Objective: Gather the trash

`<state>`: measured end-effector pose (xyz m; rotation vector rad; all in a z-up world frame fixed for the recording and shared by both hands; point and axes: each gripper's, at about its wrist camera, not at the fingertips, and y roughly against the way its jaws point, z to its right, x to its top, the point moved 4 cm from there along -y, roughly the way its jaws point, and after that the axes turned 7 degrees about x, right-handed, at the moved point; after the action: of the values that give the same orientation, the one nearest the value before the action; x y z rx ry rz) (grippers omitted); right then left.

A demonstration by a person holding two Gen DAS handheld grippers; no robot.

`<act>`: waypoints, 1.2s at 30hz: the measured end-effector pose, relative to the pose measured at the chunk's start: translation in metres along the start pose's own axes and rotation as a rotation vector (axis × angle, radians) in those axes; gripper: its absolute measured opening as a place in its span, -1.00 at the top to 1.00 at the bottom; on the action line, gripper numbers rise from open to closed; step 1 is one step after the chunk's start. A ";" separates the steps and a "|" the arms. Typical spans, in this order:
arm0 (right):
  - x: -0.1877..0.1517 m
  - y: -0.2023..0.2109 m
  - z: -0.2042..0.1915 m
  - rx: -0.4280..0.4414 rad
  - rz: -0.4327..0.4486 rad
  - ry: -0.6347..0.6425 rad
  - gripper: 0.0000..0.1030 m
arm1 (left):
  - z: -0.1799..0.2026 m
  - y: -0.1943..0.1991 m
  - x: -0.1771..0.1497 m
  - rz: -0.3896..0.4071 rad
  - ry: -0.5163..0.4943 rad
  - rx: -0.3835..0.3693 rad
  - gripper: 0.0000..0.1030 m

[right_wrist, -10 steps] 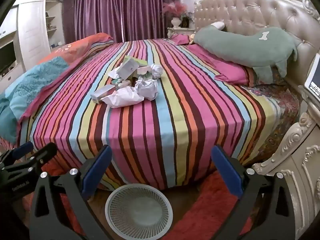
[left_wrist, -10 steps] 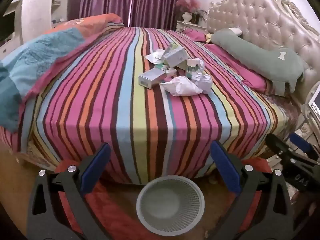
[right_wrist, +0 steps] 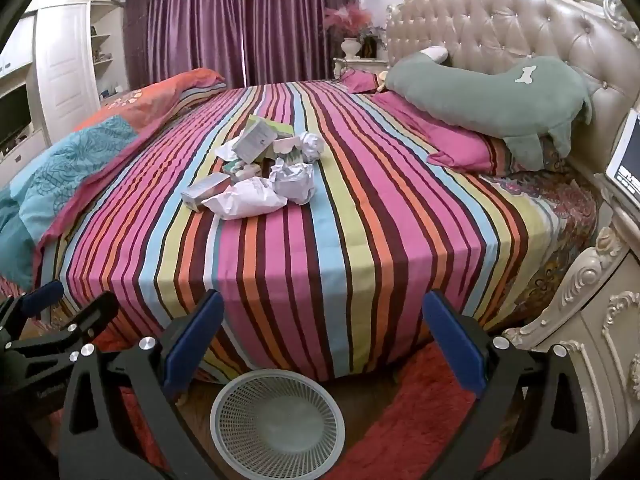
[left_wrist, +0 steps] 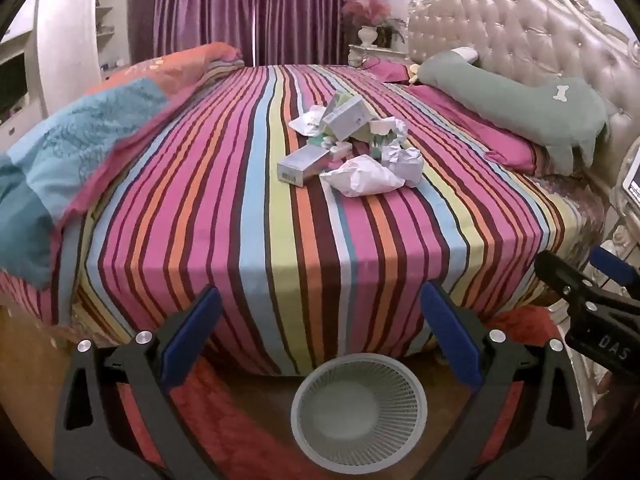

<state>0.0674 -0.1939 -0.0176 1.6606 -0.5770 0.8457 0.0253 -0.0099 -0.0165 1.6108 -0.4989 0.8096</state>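
Where curtains (left_wrist: 256,8) hang, striped bed (left_wrist: 280,240)

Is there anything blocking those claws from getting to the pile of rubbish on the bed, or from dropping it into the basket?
Nothing visible does. Both claws, left claw and right claw, are open and empty. Only bare striped bedspread lies between them and the trash pile. The white basket sits open on the floor below the bed's edge, with nothing covering it.

Both views evenly lit by soft indoor light, source probably overhead; shadows faint. Mild sheen on the tufted headboard (right_wrist: 500,28). Strong fisheye bending and black vignette at all corners. Centre sharp; the bed's (left_wrist: 320,240) far edge slightly soft.
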 end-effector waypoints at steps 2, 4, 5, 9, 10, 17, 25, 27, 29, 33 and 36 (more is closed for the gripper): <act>-0.002 -0.004 -0.002 -0.003 0.005 0.003 -0.85 | 0.001 0.002 0.001 0.008 -0.004 -0.001 -0.87; 0.004 -0.003 -0.002 -0.004 0.005 0.003 -0.85 | 0.001 0.003 0.002 0.011 -0.008 0.002 -0.87; 0.004 0.001 -0.004 -0.006 0.004 0.004 -0.85 | 0.004 0.003 0.001 0.013 -0.015 0.004 -0.87; 0.007 0.005 -0.004 -0.016 0.002 0.015 -0.85 | 0.003 0.003 0.002 0.011 -0.007 0.001 -0.87; 0.008 0.005 -0.004 -0.017 0.000 0.017 -0.85 | 0.002 0.003 0.002 0.011 -0.004 0.000 -0.87; 0.011 0.006 -0.004 -0.023 -0.012 0.025 -0.85 | -0.003 0.011 0.013 0.020 0.001 0.010 -0.87; 0.008 0.006 -0.009 -0.023 -0.023 0.036 -0.85 | -0.011 0.014 0.017 0.010 0.023 0.008 -0.87; 0.008 0.005 -0.009 -0.026 -0.028 0.040 -0.85 | -0.013 0.013 0.017 0.002 0.022 0.010 -0.87; 0.008 0.006 -0.009 -0.024 -0.027 0.040 -0.85 | -0.014 0.012 0.016 -0.003 0.021 0.012 -0.87; 0.009 0.006 -0.009 -0.028 -0.021 0.049 -0.85 | -0.015 0.008 0.015 -0.011 0.012 0.029 -0.87; 0.010 0.004 -0.010 -0.021 -0.027 0.052 -0.85 | -0.012 0.005 0.015 -0.015 0.006 0.035 -0.87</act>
<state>0.0682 -0.1850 -0.0062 1.6190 -0.5246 0.8575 0.0287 0.0022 -0.0016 1.6416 -0.4699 0.8153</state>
